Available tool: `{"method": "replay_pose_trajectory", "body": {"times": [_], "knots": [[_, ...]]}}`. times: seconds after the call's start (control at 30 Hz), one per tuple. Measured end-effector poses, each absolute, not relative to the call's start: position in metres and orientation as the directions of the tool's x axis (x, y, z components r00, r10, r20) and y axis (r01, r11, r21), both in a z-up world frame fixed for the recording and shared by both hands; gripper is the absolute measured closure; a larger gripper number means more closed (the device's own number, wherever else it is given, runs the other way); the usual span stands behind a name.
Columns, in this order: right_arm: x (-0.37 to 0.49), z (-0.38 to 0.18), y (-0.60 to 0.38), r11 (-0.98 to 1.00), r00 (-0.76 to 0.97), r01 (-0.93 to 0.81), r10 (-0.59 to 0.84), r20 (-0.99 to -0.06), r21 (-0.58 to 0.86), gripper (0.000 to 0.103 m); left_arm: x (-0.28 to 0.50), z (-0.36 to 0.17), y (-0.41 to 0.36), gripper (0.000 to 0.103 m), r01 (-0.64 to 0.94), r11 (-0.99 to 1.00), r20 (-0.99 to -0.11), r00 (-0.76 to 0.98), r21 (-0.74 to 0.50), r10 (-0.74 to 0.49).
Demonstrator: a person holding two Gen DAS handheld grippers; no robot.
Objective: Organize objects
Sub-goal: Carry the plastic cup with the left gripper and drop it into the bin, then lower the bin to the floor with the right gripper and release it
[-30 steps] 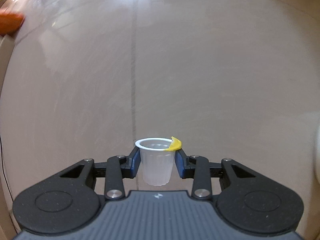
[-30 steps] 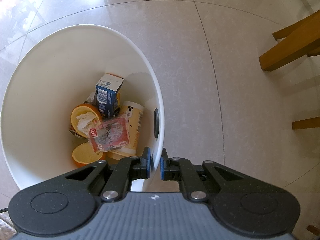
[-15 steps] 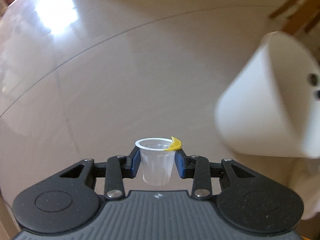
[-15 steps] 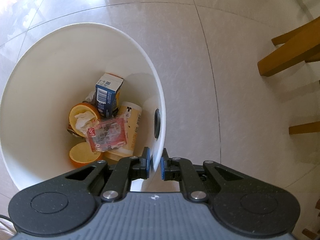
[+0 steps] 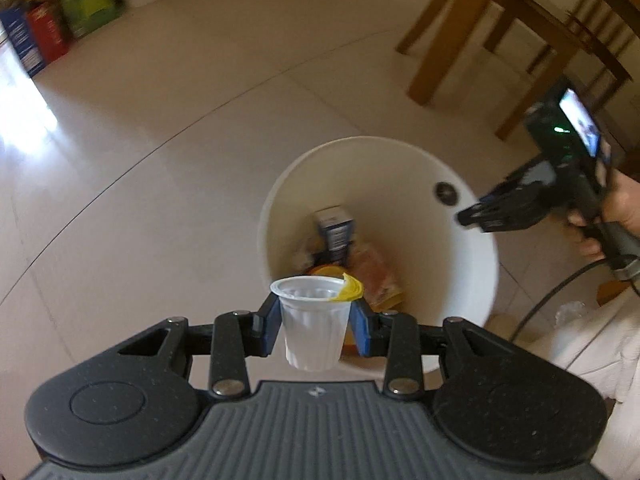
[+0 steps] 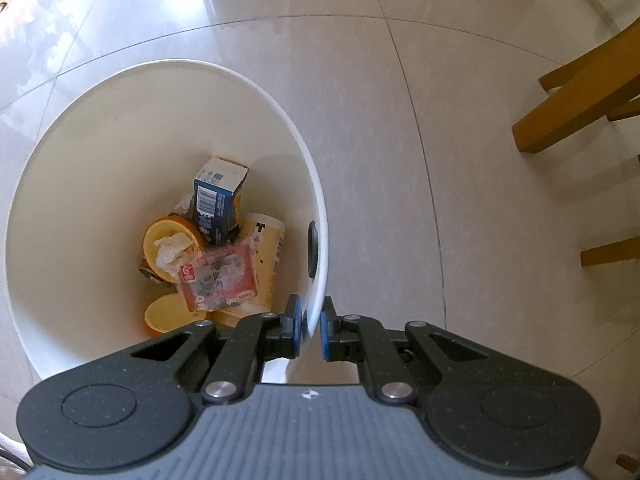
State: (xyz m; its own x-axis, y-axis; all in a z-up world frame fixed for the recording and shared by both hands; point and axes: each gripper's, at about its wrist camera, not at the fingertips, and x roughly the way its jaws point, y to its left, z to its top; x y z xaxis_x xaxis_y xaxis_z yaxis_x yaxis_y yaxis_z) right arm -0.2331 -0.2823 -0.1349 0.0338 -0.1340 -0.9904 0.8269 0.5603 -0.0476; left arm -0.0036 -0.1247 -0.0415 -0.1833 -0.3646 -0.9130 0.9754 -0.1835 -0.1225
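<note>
So the white bin (image 5: 472, 276) is sitting on the tile floor (image 5: 160, 160) with trash piling up inside. The right gripper (image 6: 309, 330) is clamping the bin's rim. The left gripper (image 5: 316, 322) is squeezing a small plastic cup (image 5: 313, 326), hanging just above the bin's near edge.

cup (image 5: 313, 322): small, translucent white plastic, ribbed, empty, upright, a torn yellow strip on its rim; held above the floor, over the bin's near rim
bin (image 6: 72, 128): white, round, open-topped, standing on the tiled floor, with cartons, wrappers and tubs inside
</note>
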Motion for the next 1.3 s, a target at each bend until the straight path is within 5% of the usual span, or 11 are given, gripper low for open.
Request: {"method": "replay_pose_trajectory", "body": {"times": [0.17,0.23,0.3,0.47,1.0,1.3], "knots": [[-0.236,-0.133,-0.284,0.554,0.046,0.831,-0.136,-0.990,-0.038,0.092,-0.029,-0.051,-0.134,0.066,0.965,-0.225,-0.917,-0.209,-0.136,-0.341],[-0.236,-0.132,-0.284,0.556,0.045,0.830,-0.140,-0.989,-0.041,0.092,-0.033,-0.052,-0.134,0.037,0.963,-0.230,-0.924,-0.209,-0.139,-0.321],[-0.236,-0.132,-0.283,0.556,0.046,0.830,-0.143,-0.989,-0.042,0.092,-0.038,-0.049,-0.131,0.022,0.965,-0.224,-0.919,-0.206,-0.134,-0.337],[-0.236,-0.131,-0.284,0.550,0.049,0.834,-0.143,-0.988,-0.039,0.092,-0.034,-0.040,-0.128,0.017,0.968,-0.203,-0.907,-0.213,-0.146,-0.363],[-0.235,-0.132,-0.283,0.546,0.041,0.836,-0.150,-0.988,-0.048,0.092,-0.042,-0.051,-0.109,0.007,0.982,-0.149,-0.859,0.026,0.118,-0.511],[-0.234,-0.133,-0.280,0.554,0.034,0.830,-0.166,-0.986,-0.065,0.092,-0.026,-0.076,-0.090,0.006,0.996,0.089,-0.871,0.071,0.031,-0.486]]}}
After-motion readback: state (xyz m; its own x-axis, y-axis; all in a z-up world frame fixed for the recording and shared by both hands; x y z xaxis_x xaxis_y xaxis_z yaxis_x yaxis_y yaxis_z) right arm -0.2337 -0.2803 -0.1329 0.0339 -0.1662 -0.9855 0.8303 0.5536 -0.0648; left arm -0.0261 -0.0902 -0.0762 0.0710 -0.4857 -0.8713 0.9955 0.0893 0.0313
